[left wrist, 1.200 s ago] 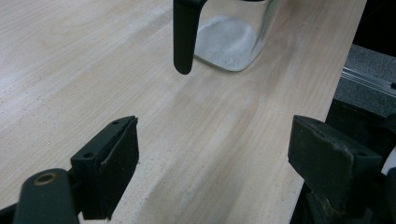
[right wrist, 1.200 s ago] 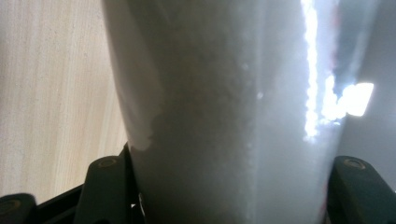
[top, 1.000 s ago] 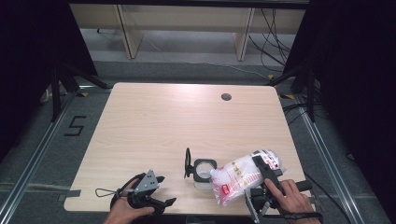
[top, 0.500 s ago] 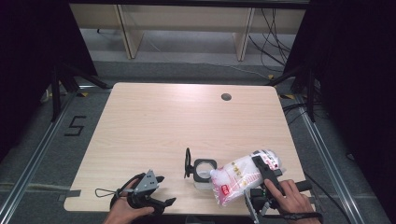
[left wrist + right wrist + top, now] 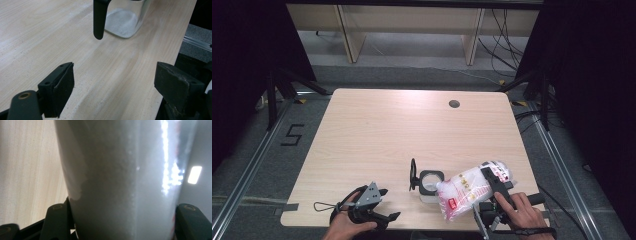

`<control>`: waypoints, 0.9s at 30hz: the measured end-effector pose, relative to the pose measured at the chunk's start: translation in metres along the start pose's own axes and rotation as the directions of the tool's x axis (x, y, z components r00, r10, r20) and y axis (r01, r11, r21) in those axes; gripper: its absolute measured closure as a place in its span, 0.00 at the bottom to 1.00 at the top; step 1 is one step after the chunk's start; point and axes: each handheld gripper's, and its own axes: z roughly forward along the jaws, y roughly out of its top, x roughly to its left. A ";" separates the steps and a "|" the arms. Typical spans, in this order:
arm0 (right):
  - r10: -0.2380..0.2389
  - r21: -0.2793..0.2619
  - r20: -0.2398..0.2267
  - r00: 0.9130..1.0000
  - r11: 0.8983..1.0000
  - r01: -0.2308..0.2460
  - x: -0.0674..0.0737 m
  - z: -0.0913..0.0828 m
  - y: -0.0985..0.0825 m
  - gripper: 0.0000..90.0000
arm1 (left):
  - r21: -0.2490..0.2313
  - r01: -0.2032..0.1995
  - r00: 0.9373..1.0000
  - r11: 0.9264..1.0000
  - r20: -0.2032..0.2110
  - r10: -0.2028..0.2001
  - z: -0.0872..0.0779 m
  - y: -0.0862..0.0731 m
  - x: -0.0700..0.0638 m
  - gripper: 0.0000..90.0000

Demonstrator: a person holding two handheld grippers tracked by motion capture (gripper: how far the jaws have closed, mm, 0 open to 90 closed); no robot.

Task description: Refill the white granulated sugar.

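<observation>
Light wooden table (image 5: 377, 130) is filling the middle of the room, with grey floor around it. Near the front edge, the left gripper (image 5: 379, 204) is sitting low over the wood with its jaws wide apart and nothing between them. Beside it to the right, the right gripper (image 5: 497, 186) is squeezing a clear plastic bag of white grains (image 5: 467, 192), tipped with its lower end just over a small clear glass jar with a black handle (image 5: 428, 181). Farther back, a small round hole (image 5: 454, 104) is showing in the tabletop. Behind the table, pale wooden shelf legs (image 5: 346, 30) are standing.
</observation>
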 end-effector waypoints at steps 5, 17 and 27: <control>0.022 0.004 -0.010 1.000 1.000 -0.022 0.000 -0.001 -0.001 0.45 | -0.009 0.027 1.000 1.000 0.001 -0.027 0.001 -0.001 -0.002 0.18; 0.056 0.019 -0.011 0.998 0.998 -0.055 0.003 0.000 -0.003 0.45 | -0.017 0.011 1.000 1.000 0.002 -0.011 0.001 0.000 -0.001 0.18; 0.059 0.027 -0.021 0.998 0.998 -0.059 0.002 -0.001 -0.003 0.45 | -0.016 0.049 0.999 0.999 0.000 -0.049 0.001 -0.001 -0.002 0.18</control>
